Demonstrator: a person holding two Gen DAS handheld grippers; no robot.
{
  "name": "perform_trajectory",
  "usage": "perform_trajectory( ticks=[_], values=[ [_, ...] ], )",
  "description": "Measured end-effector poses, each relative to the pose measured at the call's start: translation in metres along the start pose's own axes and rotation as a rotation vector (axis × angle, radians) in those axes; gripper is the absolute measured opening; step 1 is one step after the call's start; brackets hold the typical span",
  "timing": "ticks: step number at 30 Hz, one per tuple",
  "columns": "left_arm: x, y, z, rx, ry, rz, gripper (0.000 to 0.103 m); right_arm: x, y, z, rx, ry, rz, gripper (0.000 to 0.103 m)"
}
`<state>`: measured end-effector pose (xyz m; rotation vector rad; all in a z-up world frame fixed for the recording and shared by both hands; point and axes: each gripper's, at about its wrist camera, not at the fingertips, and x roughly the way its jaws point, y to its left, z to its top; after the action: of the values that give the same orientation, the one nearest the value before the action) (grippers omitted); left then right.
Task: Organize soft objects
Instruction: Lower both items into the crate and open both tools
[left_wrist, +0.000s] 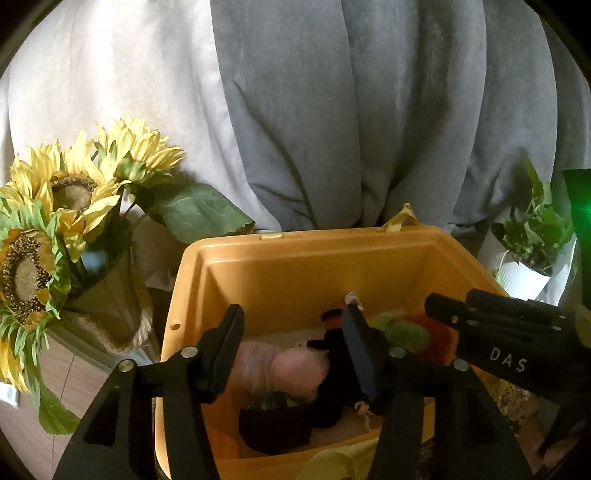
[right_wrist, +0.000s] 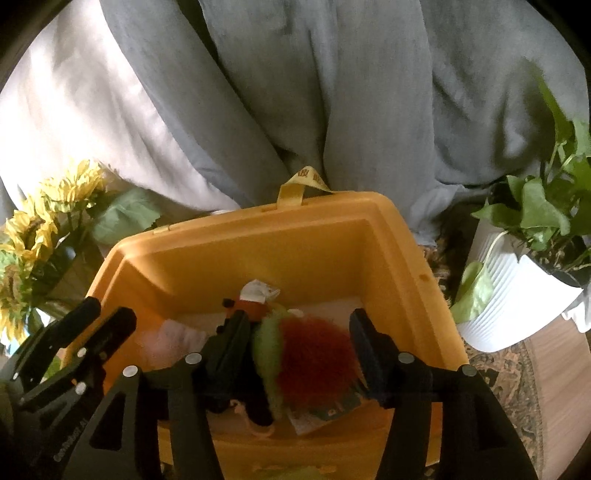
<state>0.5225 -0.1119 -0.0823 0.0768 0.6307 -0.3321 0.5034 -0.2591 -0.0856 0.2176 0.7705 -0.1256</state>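
Both tongs hang over the orange bin (left_wrist: 258, 254). The left tongs (left_wrist: 291, 343) stand apart around a pink plush (left_wrist: 299, 365). The right tongs (right_wrist: 299, 345) gape, a red-green plush (right_wrist: 306, 347) loose between them.

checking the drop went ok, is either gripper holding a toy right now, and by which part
Nothing is held. The left gripper and right gripper stand open over the soft toys lying in the yellow bin.

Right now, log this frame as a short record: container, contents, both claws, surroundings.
container: yellow bin, lid off
contents: pink plush, red-and-green fuzzy toy, black toy
left claw: open, over the pink plush
right claw: open, astride the fuzzy toy
left of bin: sunflowers
right of bin: white plant pot
behind: grey curtain
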Motion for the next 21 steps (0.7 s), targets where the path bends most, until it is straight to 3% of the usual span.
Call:
perform_trajectory(
  ticks=[5,17,21],
  values=[
    [-0.006,0.002,-0.001,-0.024,-0.01,-0.004,0.064,-0.019,0.0,0.001,0.004,-0.054,-0.019,0.058],
    [-0.054,-0.002,0.002,-0.024,-0.084,-0.006,0.072,-0.064,0.001,-0.006,0.02,-0.153,-0.04,0.058],
    [-0.075,-0.002,-0.001,-0.017,-0.113,0.013,0.074,-0.079,0.003,-0.012,0.026,-0.179,-0.045,0.07]
  ],
)
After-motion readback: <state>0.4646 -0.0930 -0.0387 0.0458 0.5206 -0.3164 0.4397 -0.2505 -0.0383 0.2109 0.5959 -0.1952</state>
